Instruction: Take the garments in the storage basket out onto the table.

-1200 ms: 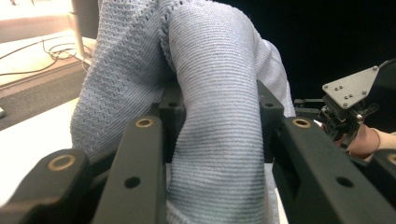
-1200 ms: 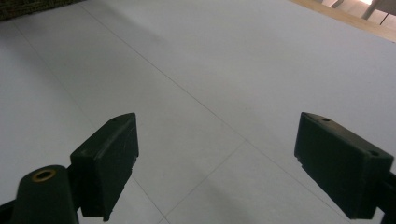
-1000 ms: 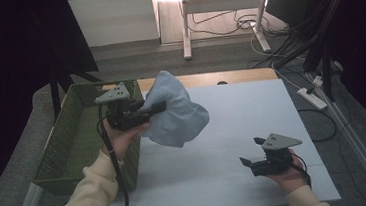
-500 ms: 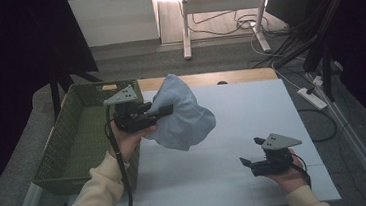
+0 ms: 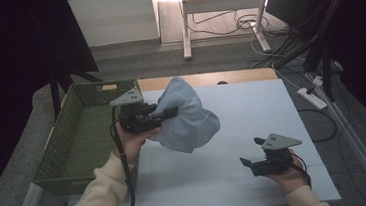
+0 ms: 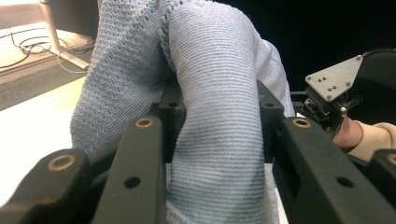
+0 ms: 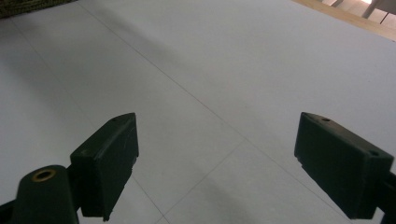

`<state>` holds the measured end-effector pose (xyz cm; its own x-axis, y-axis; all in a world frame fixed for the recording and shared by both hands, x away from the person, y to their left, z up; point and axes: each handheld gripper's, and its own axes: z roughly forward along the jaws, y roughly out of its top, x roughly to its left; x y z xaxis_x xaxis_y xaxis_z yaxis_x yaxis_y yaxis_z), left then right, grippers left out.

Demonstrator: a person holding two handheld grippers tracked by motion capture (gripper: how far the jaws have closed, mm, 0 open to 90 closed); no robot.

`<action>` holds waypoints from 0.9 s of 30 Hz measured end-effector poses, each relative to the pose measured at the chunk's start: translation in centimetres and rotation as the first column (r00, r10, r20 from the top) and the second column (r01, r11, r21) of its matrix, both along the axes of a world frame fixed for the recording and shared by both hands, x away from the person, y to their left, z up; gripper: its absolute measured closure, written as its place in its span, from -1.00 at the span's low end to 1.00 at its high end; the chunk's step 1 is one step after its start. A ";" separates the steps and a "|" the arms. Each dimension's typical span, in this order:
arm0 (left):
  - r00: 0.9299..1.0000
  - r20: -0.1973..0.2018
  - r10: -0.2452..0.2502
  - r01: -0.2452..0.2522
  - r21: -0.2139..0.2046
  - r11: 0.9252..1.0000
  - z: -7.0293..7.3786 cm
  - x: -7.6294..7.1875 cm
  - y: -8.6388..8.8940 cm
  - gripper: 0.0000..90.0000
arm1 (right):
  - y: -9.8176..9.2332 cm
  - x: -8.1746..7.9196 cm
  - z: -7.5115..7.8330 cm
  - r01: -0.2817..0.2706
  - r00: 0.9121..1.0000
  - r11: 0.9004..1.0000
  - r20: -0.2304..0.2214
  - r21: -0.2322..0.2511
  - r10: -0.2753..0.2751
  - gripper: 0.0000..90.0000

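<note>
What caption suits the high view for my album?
Left hand-held gripper lifts a pale blue cloth beside a green basket.

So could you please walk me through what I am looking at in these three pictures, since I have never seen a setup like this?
Gladly. There is no robot arm here: a person holds a hand-held two-jaw claw in each hand at a table covered in pale blue.

The high view looks down from above the person's side. The other two pictures come from cameras riding on the claws, looking along their black jaws.

The left claw is shut on a light blue knitted cloth, lifted off the table beside a green basket at the left edge. In the left gripper view the cloth bulges up between the jaws, and the other hand's claw shows far off at the right.

The right claw rests low near the front right, jaws wide apart with nothing between them; the right gripper view looks across bare table.
</note>
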<state>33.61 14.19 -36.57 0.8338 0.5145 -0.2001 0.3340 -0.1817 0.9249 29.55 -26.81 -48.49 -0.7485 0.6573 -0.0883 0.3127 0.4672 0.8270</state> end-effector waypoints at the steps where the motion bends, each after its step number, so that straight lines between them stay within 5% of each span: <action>1: 1.000 0.000 -0.001 0.001 -0.002 1.000 0.0 0.0 -0.1 0.44 | 0.0 0.0 0.0 0.000 1.000 1.000 0.000 0.000 0.000 -0.69; 27: 0.998 -0.031 -0.046 0.046 0.009 0.999 -1.6 -0.1 -2.2 0.44 | 0.0 0.0 0.0 0.000 1.000 1.000 0.000 -0.001 0.000 -0.69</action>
